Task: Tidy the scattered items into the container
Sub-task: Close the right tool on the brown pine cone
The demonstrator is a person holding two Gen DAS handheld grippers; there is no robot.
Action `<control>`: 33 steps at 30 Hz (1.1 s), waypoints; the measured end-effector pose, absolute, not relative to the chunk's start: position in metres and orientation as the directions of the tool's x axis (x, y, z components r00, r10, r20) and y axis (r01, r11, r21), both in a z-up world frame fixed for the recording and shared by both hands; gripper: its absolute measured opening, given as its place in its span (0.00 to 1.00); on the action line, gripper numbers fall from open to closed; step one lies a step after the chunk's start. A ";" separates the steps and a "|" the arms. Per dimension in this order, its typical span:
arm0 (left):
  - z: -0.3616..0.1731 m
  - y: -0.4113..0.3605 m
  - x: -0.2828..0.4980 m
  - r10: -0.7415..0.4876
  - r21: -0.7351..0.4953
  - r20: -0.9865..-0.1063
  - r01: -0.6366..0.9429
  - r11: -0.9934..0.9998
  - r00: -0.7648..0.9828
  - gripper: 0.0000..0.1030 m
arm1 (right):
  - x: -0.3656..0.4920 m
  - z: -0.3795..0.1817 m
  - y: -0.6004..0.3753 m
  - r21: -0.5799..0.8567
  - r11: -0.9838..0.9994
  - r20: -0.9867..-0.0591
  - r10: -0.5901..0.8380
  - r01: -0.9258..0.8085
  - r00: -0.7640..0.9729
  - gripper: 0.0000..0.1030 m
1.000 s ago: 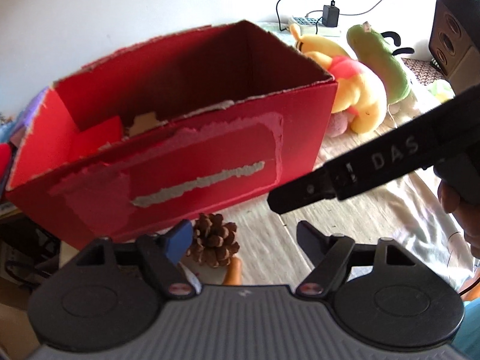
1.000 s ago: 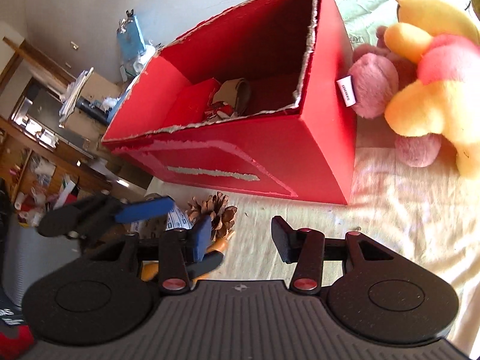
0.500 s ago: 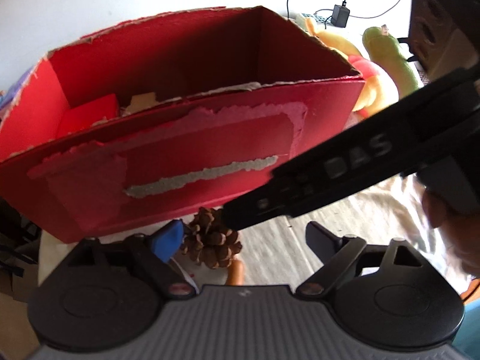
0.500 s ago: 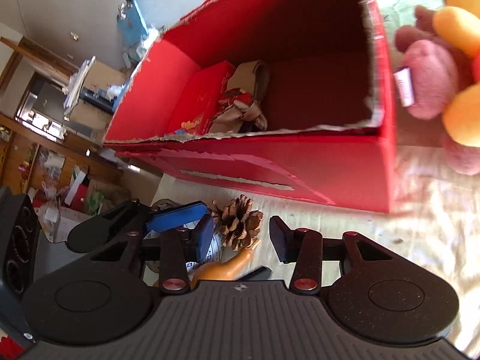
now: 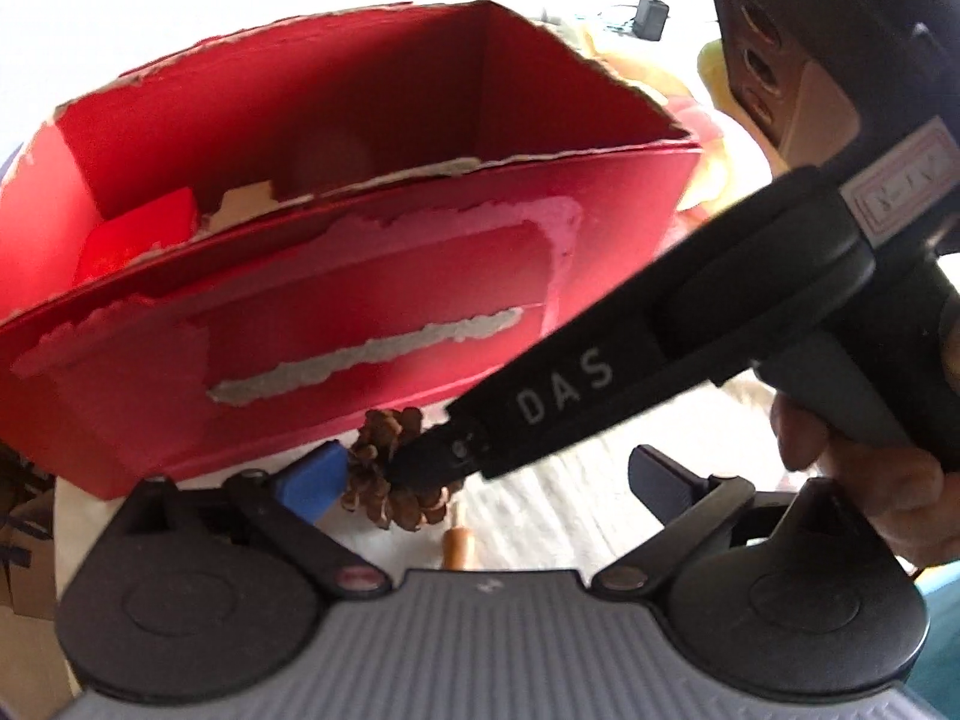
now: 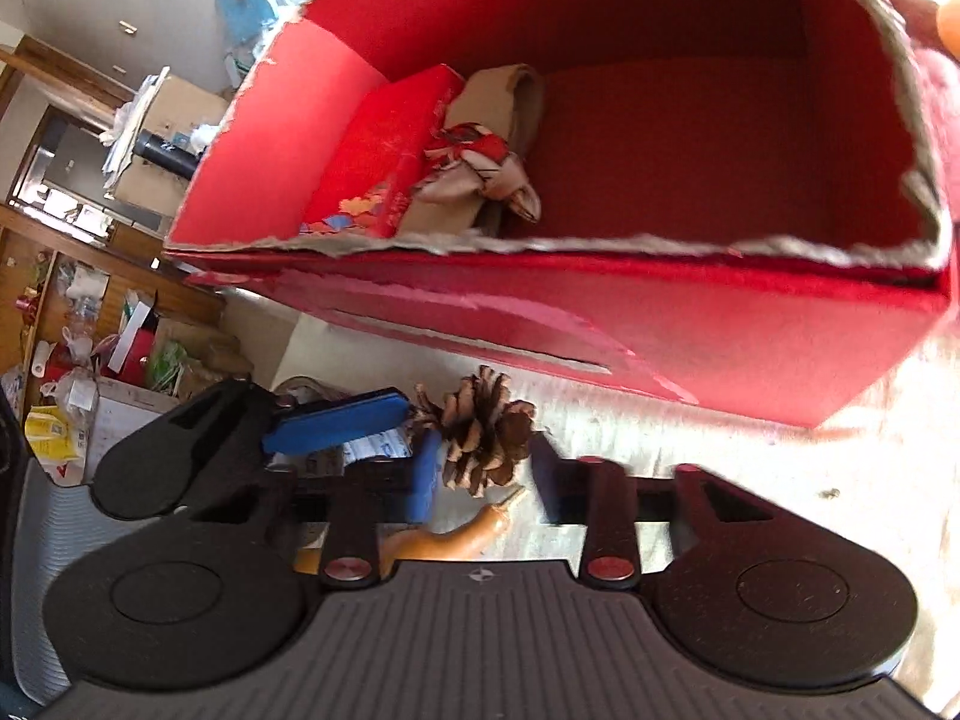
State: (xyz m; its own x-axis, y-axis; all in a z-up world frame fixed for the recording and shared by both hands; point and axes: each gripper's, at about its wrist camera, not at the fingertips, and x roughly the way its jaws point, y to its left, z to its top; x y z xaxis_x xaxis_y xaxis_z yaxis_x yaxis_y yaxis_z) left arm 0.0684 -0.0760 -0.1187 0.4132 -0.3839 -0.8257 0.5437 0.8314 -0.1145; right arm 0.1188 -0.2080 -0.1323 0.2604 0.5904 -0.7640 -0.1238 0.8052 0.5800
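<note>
The red box (image 6: 690, 324) is matt cardboard with torn, rough edges, the pine cone (image 6: 480, 432) woody and scaly, the gripper (image 6: 480, 474) matt black plastic.

pine cone (image 5: 393, 468) partly behind right claw (image 5: 420, 468), plush toys (image 5: 690, 120) blurred behind box (image 5: 360, 300)

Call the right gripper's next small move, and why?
Probably close the right gripper on the pine cone. The cone sits between its open fingers on the cloth, outside the red box, so it looks lined up for a grasp before any lift.
</note>
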 end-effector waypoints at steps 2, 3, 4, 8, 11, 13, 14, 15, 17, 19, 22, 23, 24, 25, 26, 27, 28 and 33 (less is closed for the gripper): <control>-0.118 -0.080 0.066 -0.401 -0.121 -0.824 0.567 0.815 0.400 0.95 | 0.118 -0.133 -0.214 0.592 0.799 -0.758 0.597 -0.107 0.261 0.21; -0.118 -0.083 0.065 -0.411 -0.125 -0.823 0.581 0.804 0.391 0.96 | 0.116 -0.132 -0.217 0.585 0.804 -0.763 0.590 -0.104 0.266 0.21; -0.117 -0.086 0.063 -0.423 -0.128 -0.821 0.598 0.791 0.384 0.96 | 0.114 -0.132 -0.221 0.580 0.809 -0.766 0.582 -0.099 0.271 0.20; -0.115 -0.096 0.057 -0.423 -0.091 -0.823 0.648 0.756 0.378 0.95 | 0.103 -0.131 -0.241 0.561 0.826 -0.779 0.552 -0.060 0.297 0.15; -0.113 -0.089 0.061 -0.412 -0.096 -0.826 0.625 0.775 0.384 0.95 | 0.095 -0.131 -0.255 0.541 0.840 -0.789 0.522 -0.036 0.324 0.20; -0.109 -0.078 0.063 -0.412 -0.110 -0.821 0.598 0.794 0.396 0.95 | 0.091 -0.129 -0.261 0.562 0.827 -0.770 0.536 -0.031 0.345 0.25; -0.108 -0.073 0.064 -0.408 -0.114 -0.819 0.583 0.804 0.403 0.95 | 0.091 -0.128 -0.262 0.572 0.820 -0.761 0.545 -0.033 0.352 0.27; -0.107 -0.068 0.066 -0.406 -0.122 -0.819 0.567 0.815 0.407 0.95 | 0.090 -0.126 -0.262 0.578 0.815 -0.753 0.551 -0.038 0.359 0.28; -0.110 -0.062 0.070 -0.406 -0.146 -0.823 0.543 0.827 0.397 0.95 | 0.091 -0.124 -0.259 0.585 0.809 -0.743 0.561 -0.052 0.365 0.35; -0.114 -0.066 0.072 -0.400 -0.152 -0.830 0.534 0.832 0.388 0.95 | 0.094 -0.124 -0.253 0.596 0.800 -0.733 0.577 -0.069 0.360 0.38; -0.121 -0.076 0.073 -0.387 -0.137 -0.839 0.541 0.830 0.383 0.85 | 0.102 -0.128 -0.246 0.600 0.797 -0.734 0.585 -0.073 0.345 0.38; -0.124 -0.078 0.074 -0.385 -0.135 -0.841 0.543 0.829 0.379 0.83 | 0.105 -0.131 -0.244 0.598 0.799 -0.738 0.582 -0.071 0.341 0.39; -0.128 -0.079 0.075 -0.378 -0.129 -0.845 0.542 0.830 0.378 0.81 | 0.107 -0.132 -0.242 0.600 0.797 -0.739 0.585 -0.068 0.335 0.40; -0.130 -0.079 0.075 -0.371 -0.119 -0.845 0.541 0.833 0.384 0.81 | 0.110 -0.135 -0.241 0.608 0.791 -0.737 0.592 -0.064 0.326 0.40; -0.131 -0.080 0.075 -0.367 -0.114 -0.845 0.540 0.834 0.389 0.81 | 0.110 -0.136 -0.239 0.618 0.784 -0.734 0.601 -0.058 0.316 0.41; -0.131 -0.080 0.075 -0.367 -0.115 -0.846 0.538 0.835 0.388 0.81 | 0.111 -0.136 -0.239 0.622 0.781 -0.731 0.603 -0.052 0.320 0.41; -0.132 -0.080 0.075 -0.366 -0.115 -0.846 0.537 0.835 0.388 0.81 | 0.111 -0.134 -0.239 0.620 0.783 -0.731 0.601 -0.053 0.324 0.42; -0.134 -0.079 0.078 -0.346 -0.101 -0.856 0.532 0.840 0.384 0.79 | 0.104 -0.133 -0.247 0.621 0.784 -0.736 0.590 -0.016 0.331 0.44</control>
